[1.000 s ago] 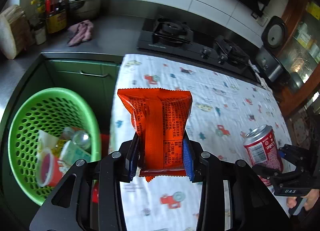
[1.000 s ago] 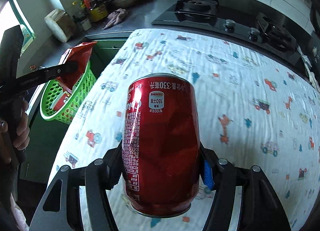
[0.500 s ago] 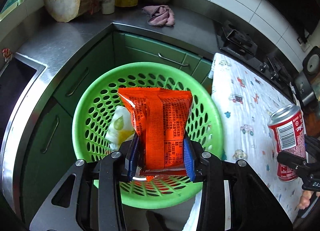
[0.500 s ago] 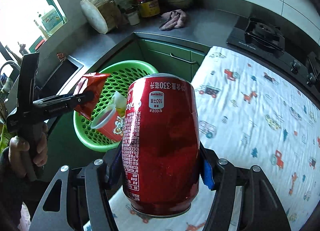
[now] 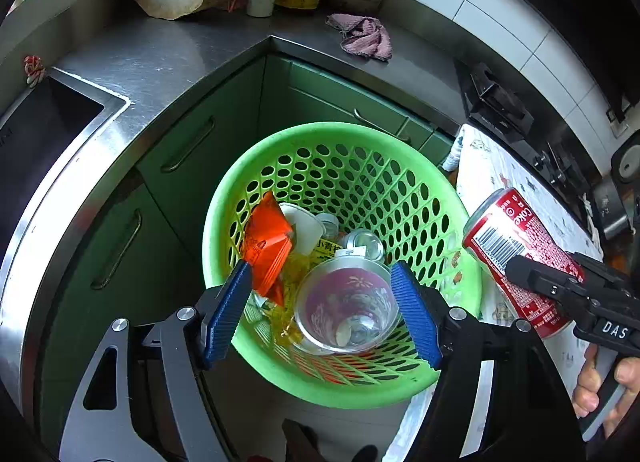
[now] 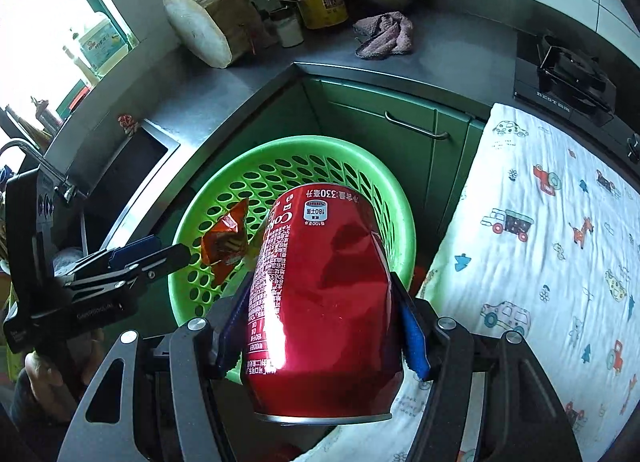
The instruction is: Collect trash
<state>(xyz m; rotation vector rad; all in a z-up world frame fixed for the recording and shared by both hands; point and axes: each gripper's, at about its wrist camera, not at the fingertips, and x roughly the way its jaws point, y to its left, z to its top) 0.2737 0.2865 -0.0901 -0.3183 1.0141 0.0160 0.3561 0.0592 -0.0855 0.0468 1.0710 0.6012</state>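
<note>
Your left gripper [image 5: 324, 312] jaws are opening, empty, the orange wrapper [image 5: 268, 246] dropping into the green basket [image 5: 460, 262]; your right gripper [image 6: 320, 332] clamps the red can [image 6: 324, 302]. Bring it well above the basket before releasing.

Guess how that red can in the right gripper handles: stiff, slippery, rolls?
The red can shows a dent between the right gripper pads, so probably thin-walled, easily crushed and likely empty. Its glossy skin may slip. Round sides suggest it rolls if laid down.
</note>
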